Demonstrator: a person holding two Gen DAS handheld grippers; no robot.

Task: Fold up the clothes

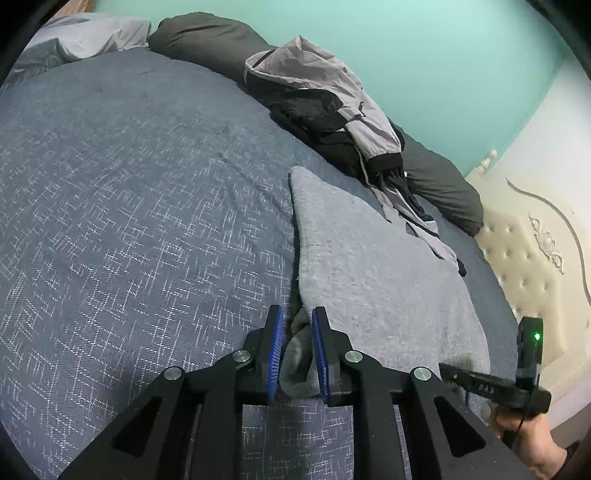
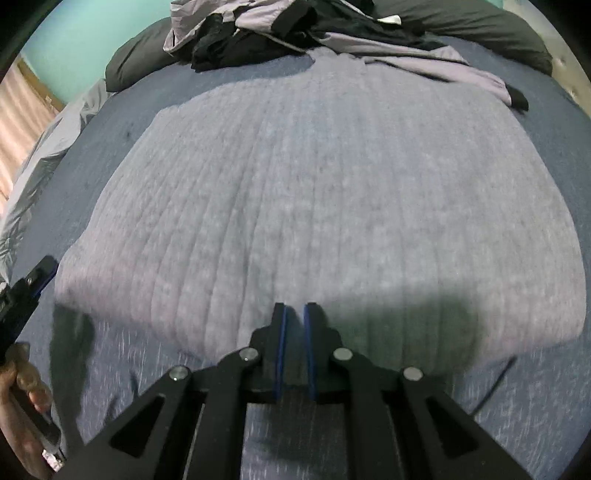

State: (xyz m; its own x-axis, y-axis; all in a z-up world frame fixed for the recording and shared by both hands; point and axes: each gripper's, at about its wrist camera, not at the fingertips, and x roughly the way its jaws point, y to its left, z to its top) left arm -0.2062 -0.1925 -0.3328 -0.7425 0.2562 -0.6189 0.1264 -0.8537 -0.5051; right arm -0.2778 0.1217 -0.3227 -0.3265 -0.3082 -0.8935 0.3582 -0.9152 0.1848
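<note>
Both wrist views sit low, near the grey sweater (image 1: 369, 258) (probably facing the wall).

The bed (image 1: 129, 192), in a blue patterned cover, carries a flat grey sweater (image 2: 314, 192), a heaped grey-black jacket (image 1: 314, 96), dark pillows (image 1: 207, 40) and a crumpled sheet (image 1: 88, 37).

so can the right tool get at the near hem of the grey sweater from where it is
Probably yes: the right tool sits at the grey sweater's near hem, nothing lying between them. The jacket pile is at the far end.
</note>
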